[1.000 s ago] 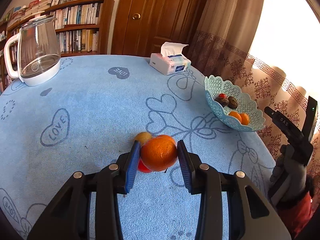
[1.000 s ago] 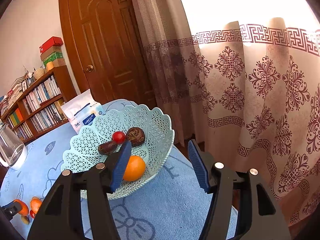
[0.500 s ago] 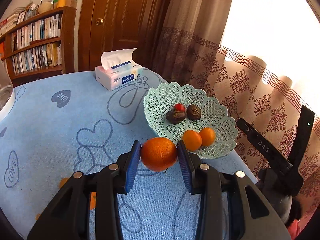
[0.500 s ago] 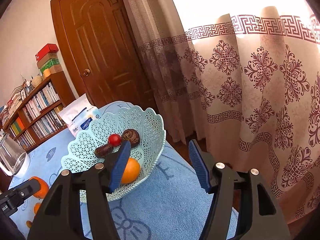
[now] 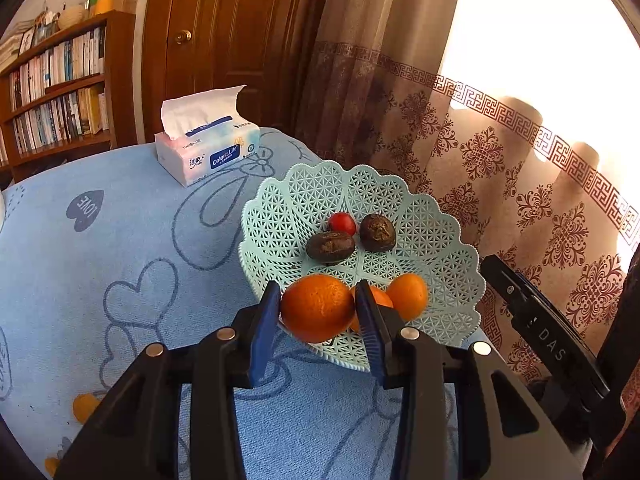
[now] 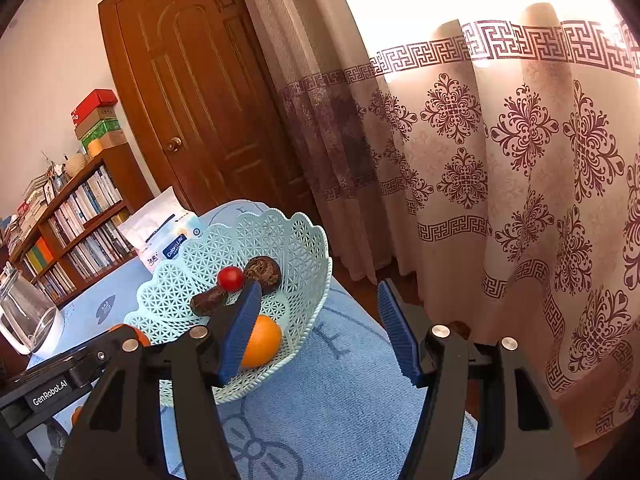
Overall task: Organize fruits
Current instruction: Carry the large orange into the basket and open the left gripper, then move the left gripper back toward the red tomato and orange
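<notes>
Left claw (image 5: 316, 312), clamped on the orange (image 5: 317, 307), has swung off the desk (image 5: 100, 280) pile to the basket (image 5: 280, 216) rim just ahead, so release is next; right claw (image 6: 320, 332) idles apart, empty.

Blue heart-print tablecloth (image 5: 120, 248), tissue pack (image 5: 208, 152), lattice fruit basket (image 5: 448, 288), glass kettle (image 6: 28, 320)

The orange (image 5: 317, 307), clamped in the left tool (image 5: 316, 322), has been carried from the middle of the counter (image 5: 100, 280) to the near rim of the lattice basket (image 5: 280, 208), now seen much closer.
</notes>
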Motion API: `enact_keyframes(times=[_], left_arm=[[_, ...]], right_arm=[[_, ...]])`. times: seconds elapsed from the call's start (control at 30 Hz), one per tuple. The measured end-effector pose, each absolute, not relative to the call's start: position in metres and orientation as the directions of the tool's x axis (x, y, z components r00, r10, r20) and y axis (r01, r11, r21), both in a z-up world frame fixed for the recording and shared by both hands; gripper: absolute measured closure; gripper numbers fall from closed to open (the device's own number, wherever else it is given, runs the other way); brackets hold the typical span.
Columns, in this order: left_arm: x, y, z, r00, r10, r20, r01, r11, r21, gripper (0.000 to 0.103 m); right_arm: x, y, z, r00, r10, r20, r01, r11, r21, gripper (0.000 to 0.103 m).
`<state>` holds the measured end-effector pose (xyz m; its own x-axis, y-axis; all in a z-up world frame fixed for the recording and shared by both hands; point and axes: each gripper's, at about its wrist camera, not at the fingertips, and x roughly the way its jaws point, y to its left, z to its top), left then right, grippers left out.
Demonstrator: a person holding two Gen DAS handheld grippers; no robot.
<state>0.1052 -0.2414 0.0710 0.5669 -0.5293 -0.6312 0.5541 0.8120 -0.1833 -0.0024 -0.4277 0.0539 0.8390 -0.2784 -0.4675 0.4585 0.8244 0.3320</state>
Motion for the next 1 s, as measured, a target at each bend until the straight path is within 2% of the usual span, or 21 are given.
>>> enact_keyframes(times=[0.1, 0.2, 0.27, 0.37, 1.0], left_arm=[[0.106, -0.235, 0.072, 0.586, -0.526, -0.617, 0.538, 0.822, -0.19, 0.043], [0.107, -0.227, 0.074, 0.592, -0.522, -0.614, 0.525, 0.828, -0.197, 0.038], [0.106, -0.223, 0.074, 0.597, -0.518, -0.613, 0.517, 0.832, -0.2, 0.035], [0.102, -0.217, 0.075, 0.604, -0.51, -0.613, 0.51, 0.838, -0.195, 0.028], [0.094, -0.153, 0.099, 0.686, -0.451, -0.571, 0.415, 0.887, -0.202, 0.021]], right_arm=[[-0.002, -0.428, 0.054, 0.838, -0.281, -0.468, 0.462, 0.821, 0.335, 0.041], [-0.002, -0.429, 0.053, 0.837, -0.281, -0.469, 0.463, 0.82, 0.336, 0.04], [-0.003, -0.429, 0.054, 0.839, -0.284, -0.464, 0.463, 0.82, 0.336, 0.034], [-0.004, -0.43, 0.054, 0.841, -0.289, -0.458, 0.465, 0.819, 0.336, 0.032], [-0.008, -0.427, 0.057, 0.852, -0.289, -0.436, 0.452, 0.826, 0.337, 0.032]])
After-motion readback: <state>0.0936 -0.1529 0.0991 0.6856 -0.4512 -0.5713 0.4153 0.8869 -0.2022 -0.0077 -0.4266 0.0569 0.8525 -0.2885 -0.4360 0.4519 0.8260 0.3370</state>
